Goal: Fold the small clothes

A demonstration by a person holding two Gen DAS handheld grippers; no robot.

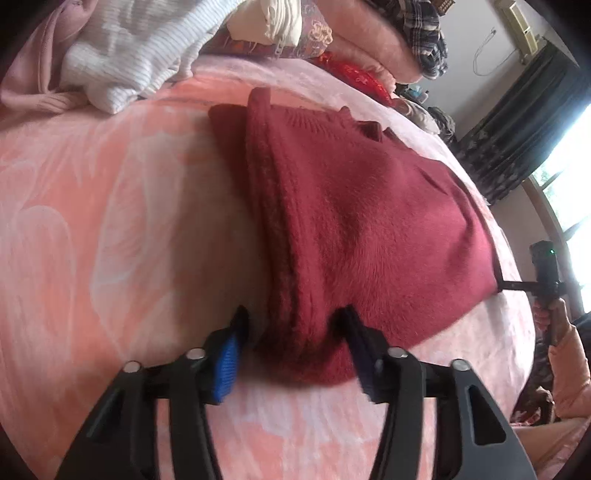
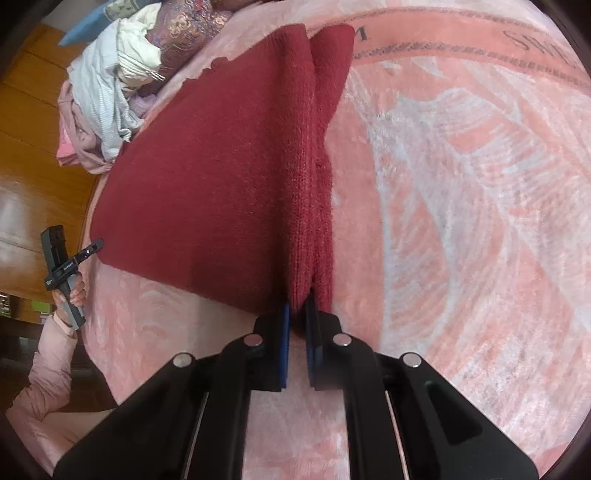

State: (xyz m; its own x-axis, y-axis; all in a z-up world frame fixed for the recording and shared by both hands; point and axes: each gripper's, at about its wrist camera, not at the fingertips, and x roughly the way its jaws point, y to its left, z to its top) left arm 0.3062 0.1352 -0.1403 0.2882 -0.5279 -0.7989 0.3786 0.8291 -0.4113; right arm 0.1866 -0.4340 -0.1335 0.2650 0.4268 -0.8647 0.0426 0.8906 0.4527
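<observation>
A dark red knitted sweater [image 1: 362,221] lies folded on a pink patterned blanket [image 1: 110,221]. My left gripper [image 1: 293,325] stands open with its jaws either side of the sweater's near corner, not closed on it. My right gripper [image 2: 299,306] is shut on the sweater's [image 2: 221,177] folded edge and holds that edge raised as a ridge above the blanket [image 2: 461,184]. The right gripper also shows far right in the left wrist view [image 1: 543,280]; the left gripper shows at the left in the right wrist view [image 2: 62,266].
A pile of other clothes, white ribbed and pink pieces [image 1: 122,59], sits at the back of the bed, also seen in the right wrist view [image 2: 110,88]. Pink quilts and a plaid cloth [image 1: 421,33] lie behind. A wooden floor [image 2: 40,155] and dark curtains [image 1: 524,122] border the bed.
</observation>
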